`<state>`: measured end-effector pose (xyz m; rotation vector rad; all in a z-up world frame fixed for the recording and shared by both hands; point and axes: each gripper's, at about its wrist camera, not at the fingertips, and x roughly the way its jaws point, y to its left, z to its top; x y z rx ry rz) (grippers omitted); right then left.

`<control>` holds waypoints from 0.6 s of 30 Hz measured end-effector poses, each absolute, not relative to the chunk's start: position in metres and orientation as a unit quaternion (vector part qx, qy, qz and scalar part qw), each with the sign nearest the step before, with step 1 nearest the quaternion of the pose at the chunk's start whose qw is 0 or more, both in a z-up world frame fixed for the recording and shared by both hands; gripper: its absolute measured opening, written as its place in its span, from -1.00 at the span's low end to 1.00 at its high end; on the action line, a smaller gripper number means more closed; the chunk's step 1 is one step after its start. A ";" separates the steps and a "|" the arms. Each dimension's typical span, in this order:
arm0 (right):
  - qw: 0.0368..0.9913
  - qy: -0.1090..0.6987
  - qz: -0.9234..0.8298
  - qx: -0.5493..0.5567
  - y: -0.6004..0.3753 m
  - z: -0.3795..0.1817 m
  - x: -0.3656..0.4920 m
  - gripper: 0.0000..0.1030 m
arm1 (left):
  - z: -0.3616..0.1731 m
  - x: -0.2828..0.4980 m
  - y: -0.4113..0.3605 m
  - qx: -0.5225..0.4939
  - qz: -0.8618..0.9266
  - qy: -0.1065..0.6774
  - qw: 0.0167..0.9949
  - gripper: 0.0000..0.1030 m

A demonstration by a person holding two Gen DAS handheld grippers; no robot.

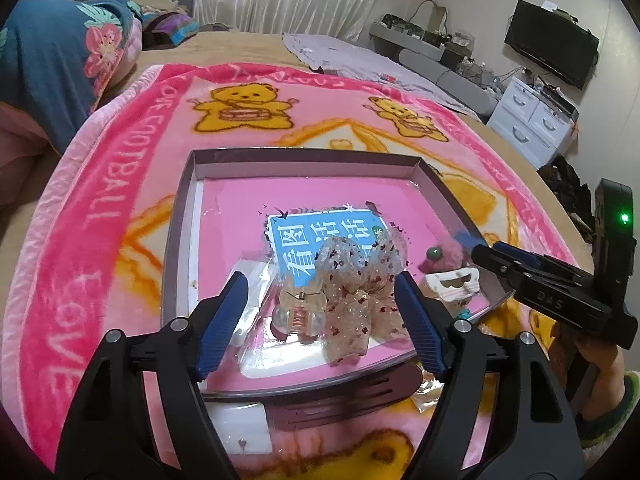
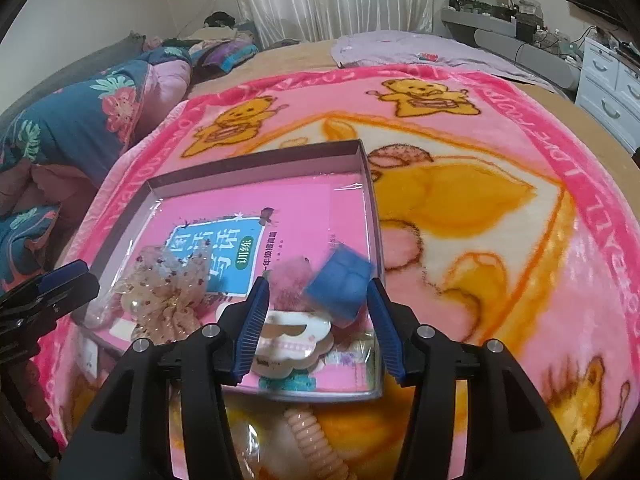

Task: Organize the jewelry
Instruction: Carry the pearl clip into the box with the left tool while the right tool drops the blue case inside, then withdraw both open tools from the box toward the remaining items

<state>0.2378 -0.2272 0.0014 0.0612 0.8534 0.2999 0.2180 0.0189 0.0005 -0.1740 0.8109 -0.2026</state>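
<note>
Left wrist view: sheer beige spotted fabric bow (image 1: 356,280) lies in the shallow grey cardboard tray (image 1: 180,216) on the pink bear-print blanket (image 1: 100,208), between the left claw's (image 1: 320,320) parted blue pads, untouched. Right claw (image 2: 316,326) apart; a blurred blue square block (image 2: 340,284) sits between its tips, apparently unclamped.

Fleecy blanket (image 1: 100,208); glossy book (image 2: 288,216); sheer bow (image 1: 356,280).

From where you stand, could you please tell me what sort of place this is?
Most likely a bedroom in a home: the work is laid out on a bed's pink blanket, with folded quilts beside it, a drawer chest and a TV.
</note>
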 end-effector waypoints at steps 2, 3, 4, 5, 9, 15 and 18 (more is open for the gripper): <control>0.901 0.406 0.148 0.037 -0.232 0.007 0.232 0.13 | 0.004 0.215 0.021 -0.090 -0.097 0.391 0.911 0.34; 0.903 0.402 0.147 0.038 -0.233 0.011 0.229 0.17 | 0.005 0.214 0.022 -0.092 -0.097 0.390 0.911 0.35; 0.905 0.397 0.148 0.039 -0.235 0.015 0.225 0.22 | 0.007 0.212 0.022 -0.093 -0.097 0.389 0.911 0.35; 0.906 0.394 0.149 0.039 -0.236 0.017 0.222 0.27 | 0.009 0.210 0.022 -0.093 -0.096 0.387 0.912 0.35; 0.914 0.374 0.153 0.036 -0.240 0.033 0.207 0.46 | 0.016 0.202 0.024 -0.098 -0.093 0.382 0.914 0.42; 0.924 0.346 0.160 0.029 -0.244 0.055 0.184 0.79 | 0.028 0.185 0.027 -0.108 -0.089 0.374 0.917 0.60; 0.927 0.337 0.165 0.025 -0.245 0.063 0.174 0.84 | 0.036 0.176 0.028 -0.107 -0.085 0.369 0.919 0.79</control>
